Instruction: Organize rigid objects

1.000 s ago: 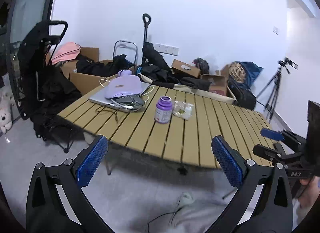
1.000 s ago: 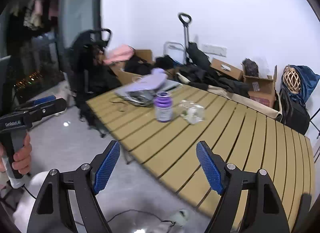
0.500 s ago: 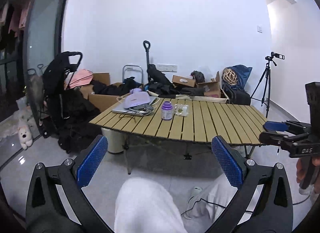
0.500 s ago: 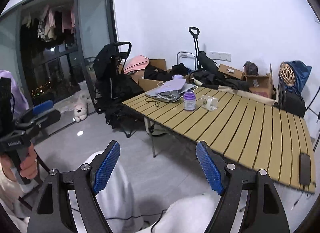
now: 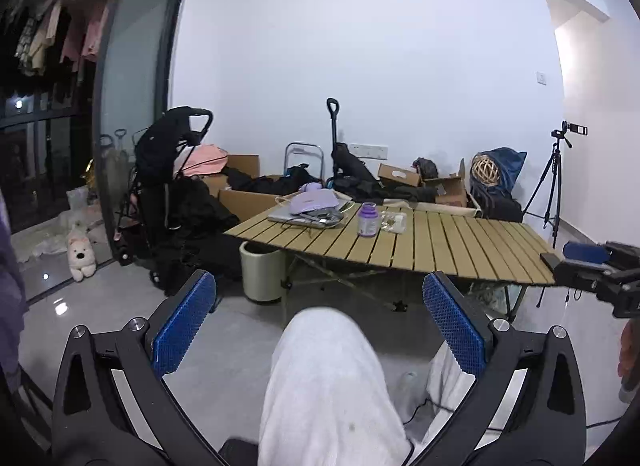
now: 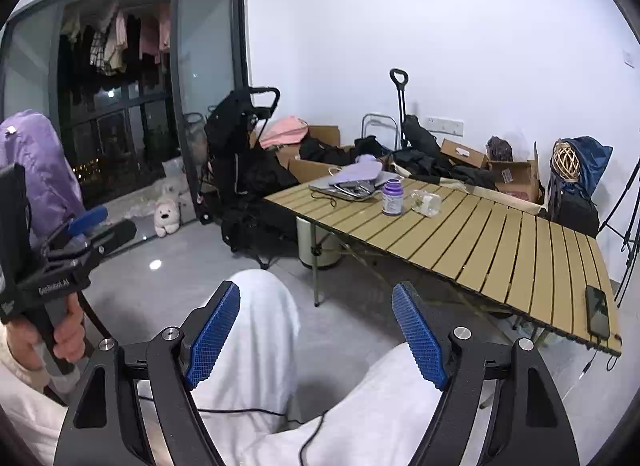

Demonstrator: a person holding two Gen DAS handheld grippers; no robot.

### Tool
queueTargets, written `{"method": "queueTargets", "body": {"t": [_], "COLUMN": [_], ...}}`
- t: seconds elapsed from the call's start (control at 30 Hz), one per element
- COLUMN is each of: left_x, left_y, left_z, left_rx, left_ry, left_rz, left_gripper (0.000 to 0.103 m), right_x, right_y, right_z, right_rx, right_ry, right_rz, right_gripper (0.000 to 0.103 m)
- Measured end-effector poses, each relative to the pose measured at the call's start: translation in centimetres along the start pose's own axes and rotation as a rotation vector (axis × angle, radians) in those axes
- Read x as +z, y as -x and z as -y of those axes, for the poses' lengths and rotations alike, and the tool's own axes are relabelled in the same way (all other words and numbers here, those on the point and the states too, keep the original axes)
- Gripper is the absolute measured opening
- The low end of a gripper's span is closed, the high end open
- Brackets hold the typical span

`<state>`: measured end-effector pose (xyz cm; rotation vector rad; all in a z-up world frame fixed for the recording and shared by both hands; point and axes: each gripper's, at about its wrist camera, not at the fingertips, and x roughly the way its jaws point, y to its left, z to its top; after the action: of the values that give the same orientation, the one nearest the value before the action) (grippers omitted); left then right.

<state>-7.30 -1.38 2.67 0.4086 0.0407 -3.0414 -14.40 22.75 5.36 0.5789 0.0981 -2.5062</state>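
Note:
A purple bottle [image 5: 368,219] stands on the slatted wooden table [image 5: 460,246], with a small clear container [image 5: 394,221] lying beside it on the right. A laptop with a lilac pouch and cables [image 5: 310,207] sits at the table's far left end. The bottle also shows in the right wrist view [image 6: 392,197]. My left gripper [image 5: 320,322] is open and empty, held low over my knees, well back from the table. My right gripper [image 6: 316,326] is open and empty too, likewise far from the table.
A black phone [image 6: 597,310] lies at the table's near right corner. A black stroller [image 5: 168,185], cardboard boxes with clothes [image 5: 248,185] and a white bin [image 5: 262,276] stand left of and under the table. A tripod [image 5: 554,181] stands at the right.
Both grippers have pulled far back and down from the table; my knees in white trousers now fill the lower view. Both stay open and empty.

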Motion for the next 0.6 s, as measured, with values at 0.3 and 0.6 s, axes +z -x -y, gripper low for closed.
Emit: {"method": "queueTargets", "body": {"t": [0.3,0.6], "left_x": [-0.9,-1.6], "left_y": [3.9,2.2], "left_z": [-1.1,-2.1], "left_rx": [-0.015,-0.003], "left_ry": [0.059,0.11], "left_rz": [0.091,0.039], "left_gripper": [0.103,0.103], "right_x": [-2.7,-3.2], "right_y": [3.3,2.5], "right_z": [-4.3,-6.1], "right_rx": [-0.035,0.008], "right_ry": [0.057,0.082], "right_rz": [0.087,0.082], "right_gripper": [0.083,0.083]}}
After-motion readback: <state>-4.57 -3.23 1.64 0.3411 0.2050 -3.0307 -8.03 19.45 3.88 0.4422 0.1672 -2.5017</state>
